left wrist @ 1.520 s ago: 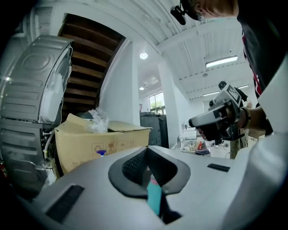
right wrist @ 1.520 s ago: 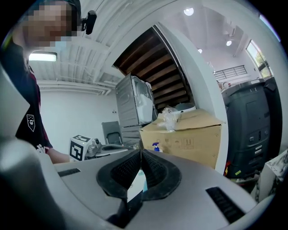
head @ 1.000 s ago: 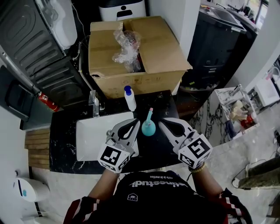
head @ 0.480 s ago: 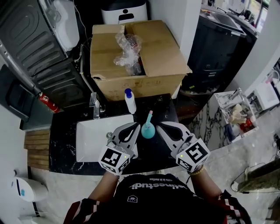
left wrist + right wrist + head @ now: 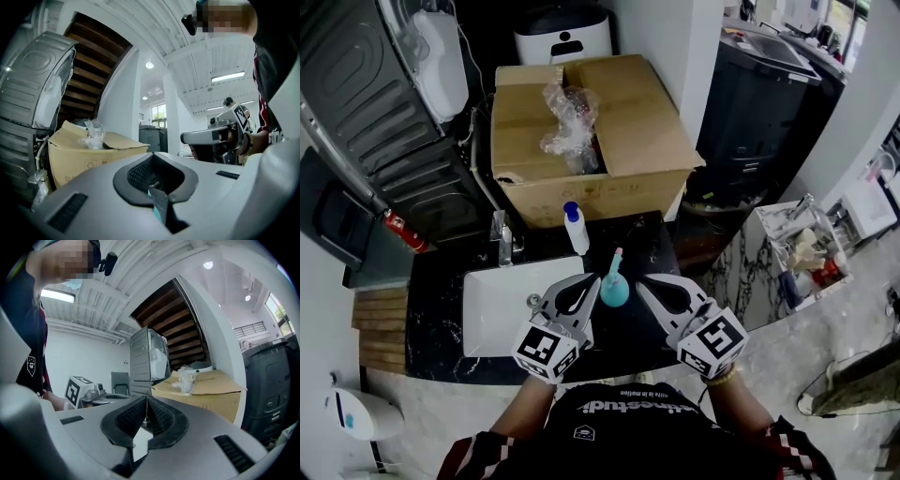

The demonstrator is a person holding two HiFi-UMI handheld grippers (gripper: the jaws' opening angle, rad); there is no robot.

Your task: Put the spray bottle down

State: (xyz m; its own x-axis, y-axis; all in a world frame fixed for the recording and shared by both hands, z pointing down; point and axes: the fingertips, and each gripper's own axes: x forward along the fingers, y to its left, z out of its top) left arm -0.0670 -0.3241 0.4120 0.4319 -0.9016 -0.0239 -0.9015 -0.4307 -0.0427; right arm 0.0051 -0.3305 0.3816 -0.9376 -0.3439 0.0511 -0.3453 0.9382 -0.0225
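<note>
teal plastic spray bottle [image 5: 615,289] stood upright on black marble desk [image 5: 436,309], judged set down, stable | L hand-held gripper [image 5: 591,280] pressed together, empty, just beside it | R hand-held gripper [image 5: 643,285] same, opp. side

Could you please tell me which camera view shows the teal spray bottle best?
The head view: the whole spray bottle shows from nozzle to base, standing on the black counter. The left gripper view shows only a teal sliver low in the frame; the right gripper view does not show it.
</note>
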